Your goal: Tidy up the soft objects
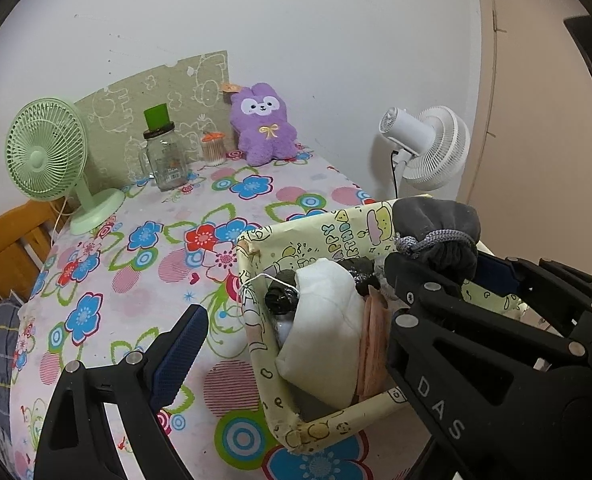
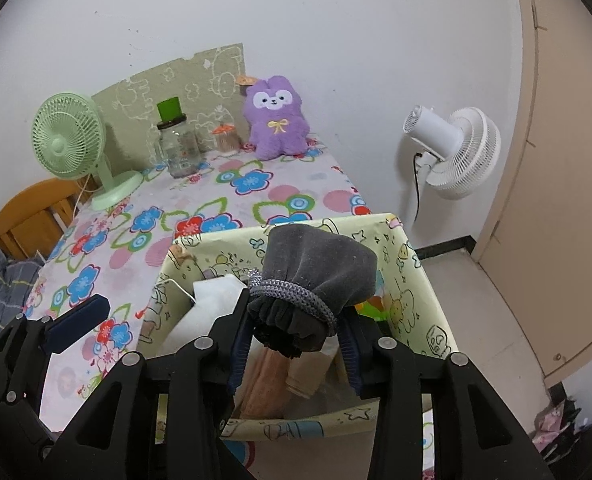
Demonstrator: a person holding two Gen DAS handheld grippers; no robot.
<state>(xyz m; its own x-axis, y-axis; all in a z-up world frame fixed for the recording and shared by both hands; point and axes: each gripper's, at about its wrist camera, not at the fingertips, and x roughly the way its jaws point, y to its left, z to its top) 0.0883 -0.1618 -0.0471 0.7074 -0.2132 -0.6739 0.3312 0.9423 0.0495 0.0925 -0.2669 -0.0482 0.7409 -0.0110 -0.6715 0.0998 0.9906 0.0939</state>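
A grey velvet drawstring pouch point(image 2: 320, 268) hangs over a yellow box wrapped in cartoon paper point(image 2: 412, 292) at the table's right edge. My right gripper point(image 2: 296, 340) is shut on the pouch's gathered neck, one pad on each side. In the left wrist view the pouch point(image 1: 436, 220) sits above the box's far right corner. Inside the box point(image 1: 268, 376) lie a white cloth point(image 1: 324, 332), dark bundles and a pink towel. My left gripper point(image 1: 296, 328) is open wide, its fingers on either side of the box's left wall, holding nothing. A purple plush point(image 1: 264, 126) leans on the back wall.
On the flowered tablecloth point(image 1: 144, 280) stand a green desk fan point(image 1: 48, 152), a glass jar with a green lid point(image 1: 164, 156) and a cotton-swab holder point(image 1: 213, 148). A white floor fan point(image 2: 456, 152) stands right of the table, a wooden chair point(image 1: 4, 248) to its left.
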